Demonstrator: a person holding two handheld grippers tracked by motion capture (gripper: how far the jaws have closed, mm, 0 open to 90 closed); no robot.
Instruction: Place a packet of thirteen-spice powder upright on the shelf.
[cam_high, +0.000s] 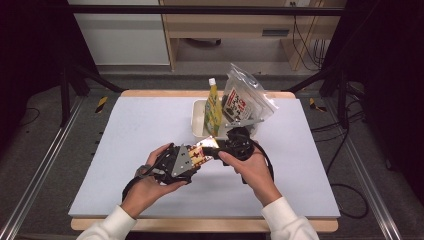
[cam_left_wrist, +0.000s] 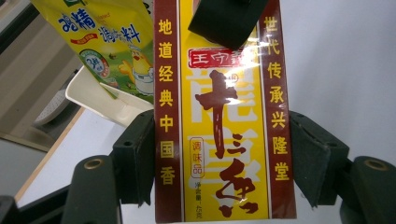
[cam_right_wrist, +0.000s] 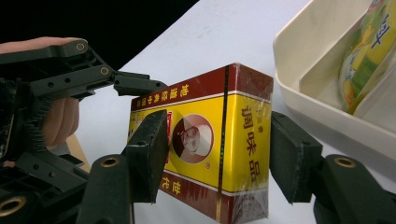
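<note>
Left gripper (cam_left_wrist: 219, 158) clamps box (cam_left_wrist: 224, 140) edges; right gripper (cam_right_wrist: 219, 158) w/ slack.

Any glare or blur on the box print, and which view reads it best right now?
Left gripper view: the box is sharp, with small glare spots on its film wrap. Right gripper view: print legible, left gripper dark against a black background. High view: the box is small, soft, print unreadable.
</note>
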